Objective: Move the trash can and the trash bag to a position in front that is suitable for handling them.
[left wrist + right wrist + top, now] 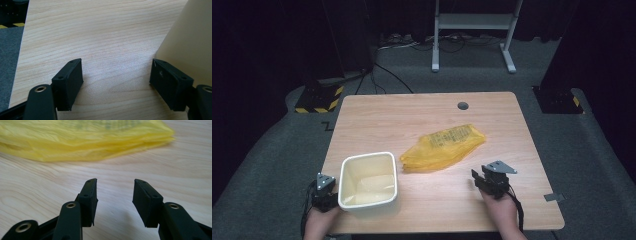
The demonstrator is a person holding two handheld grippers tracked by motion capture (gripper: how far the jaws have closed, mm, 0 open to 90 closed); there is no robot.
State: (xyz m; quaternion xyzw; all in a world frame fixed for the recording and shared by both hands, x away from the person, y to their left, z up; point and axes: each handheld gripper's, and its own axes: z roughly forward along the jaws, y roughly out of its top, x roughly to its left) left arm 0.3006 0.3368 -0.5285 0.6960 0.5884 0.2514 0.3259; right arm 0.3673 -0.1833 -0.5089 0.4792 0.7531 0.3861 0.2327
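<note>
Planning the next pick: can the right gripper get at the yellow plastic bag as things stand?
Probably yes: the right gripper points at the yellow plastic bag, only bare wooden table between them, fingers apart with nothing held.

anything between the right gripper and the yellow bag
Nothing visible. The right gripper has open, empty jaws, and bare table lies between it and the yellow bag ahead. The cream bin stands off by the left gripper.

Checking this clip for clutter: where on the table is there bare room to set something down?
Bare: the far strip of the table beyond the yellow bag, and the near edge between the cream bin and the right gripper. Tightest: the gap between bin and bag.
</note>
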